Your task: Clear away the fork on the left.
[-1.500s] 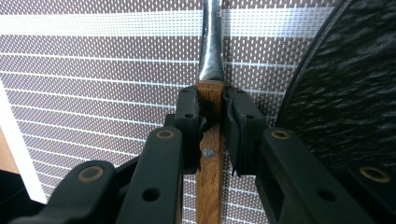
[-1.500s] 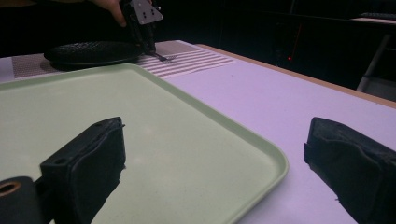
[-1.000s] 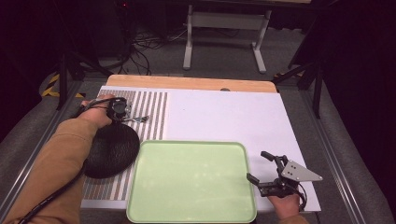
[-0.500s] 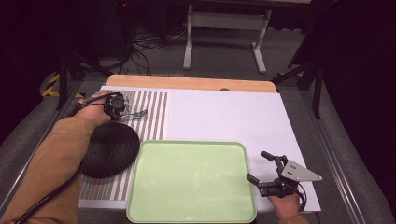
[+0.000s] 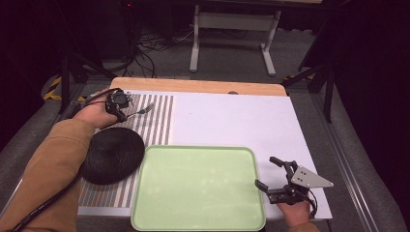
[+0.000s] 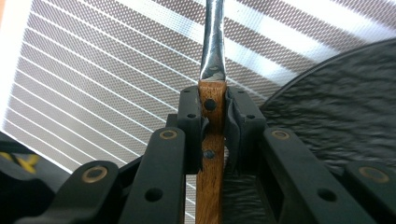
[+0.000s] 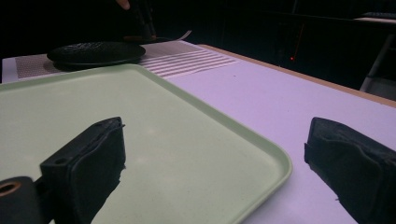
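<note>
A fork with a wooden handle [image 6: 209,154] and a metal shaft [image 6: 214,42] is clamped in my left gripper [image 6: 215,109]. In the high view that left gripper [image 5: 118,103] hovers over the far end of the striped mat [image 5: 154,123], and the fork's tines [image 5: 143,110] point right. A round black plate [image 5: 113,154] lies on the mat just in front of it, left of the pale green tray [image 5: 198,193]. By the tray's right front corner, my right gripper [image 5: 271,175] stands open with nothing between its jaws. The right gripper view looks across the tray [image 7: 140,107] between its pads [image 7: 95,156].
A white sheet [image 5: 232,121] covers the table right of the mat, with a wooden edge [image 5: 203,86] at the back. A person's brown sleeve [image 5: 53,159] crosses the left side. The black plate [image 7: 95,51] shows far off in the right gripper view.
My left gripper has risen with the fork, which now hangs above the mat. The forearm has drawn off the black plate, which now shows whole. The right gripper has kept still.
</note>
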